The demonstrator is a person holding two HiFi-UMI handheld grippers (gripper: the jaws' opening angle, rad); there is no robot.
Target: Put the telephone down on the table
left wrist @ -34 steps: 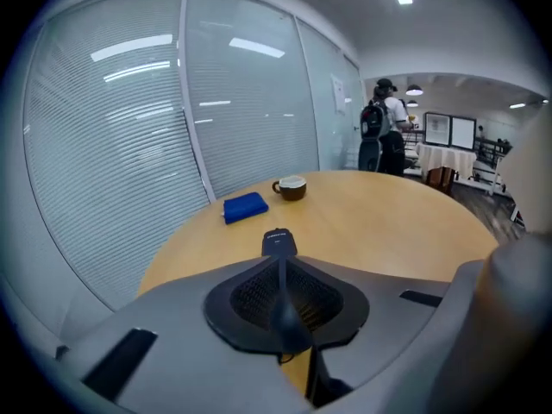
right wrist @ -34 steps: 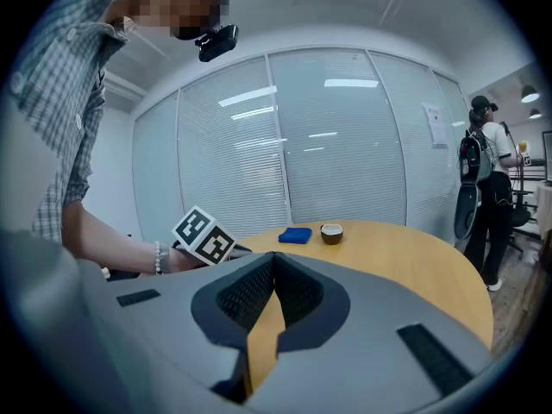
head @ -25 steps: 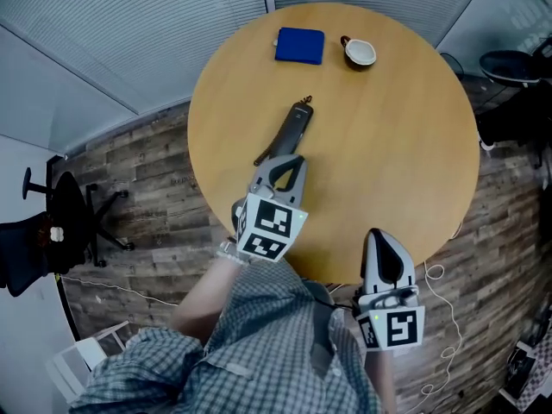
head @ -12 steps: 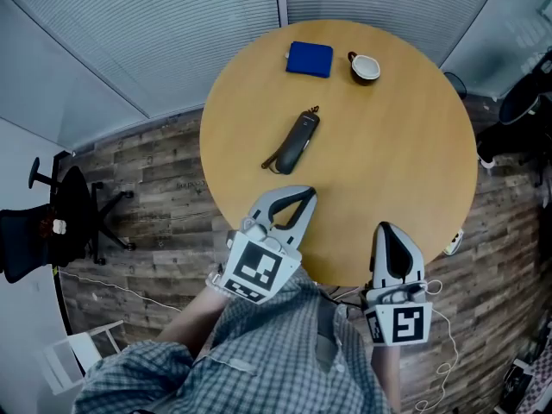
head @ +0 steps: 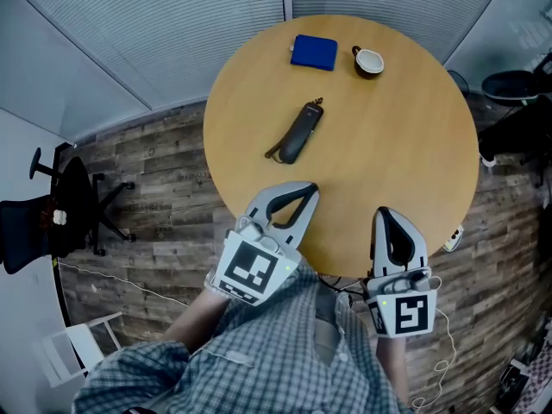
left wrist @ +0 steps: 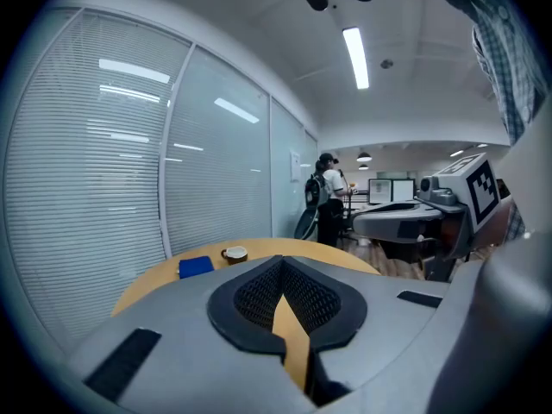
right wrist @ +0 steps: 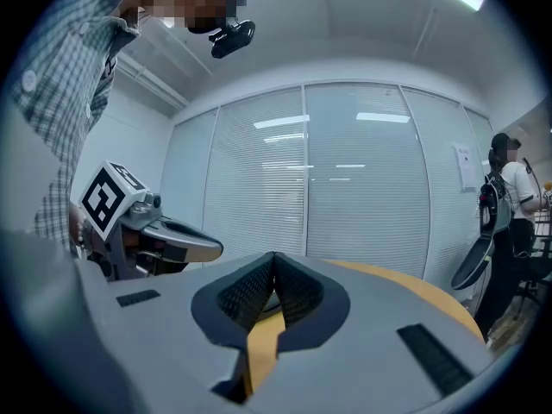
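The dark grey telephone handset [head: 297,133] lies flat on the round wooden table [head: 397,145], a little left of its middle, with nothing touching it. My left gripper [head: 307,188] hovers at the table's near edge, well short of the handset, its jaws shut and empty. My right gripper [head: 394,216] is beside it at the near edge, jaws also shut and empty. In the left gripper view the pads [left wrist: 259,296] meet with only the tabletop showing beyond them. The right gripper view shows its pads [right wrist: 297,296] together the same way.
A blue pouch [head: 314,52] and a small cup [head: 368,61] sit at the table's far side; both show in the left gripper view as the pouch [left wrist: 196,266] and cup [left wrist: 234,254]. A black office chair [head: 52,222] stands on the wood floor at left. A person [left wrist: 329,198] stands in the background.
My left gripper has pulled back from the handset toward the near edge of the table, leaving it lying there. The right gripper has hardly moved.
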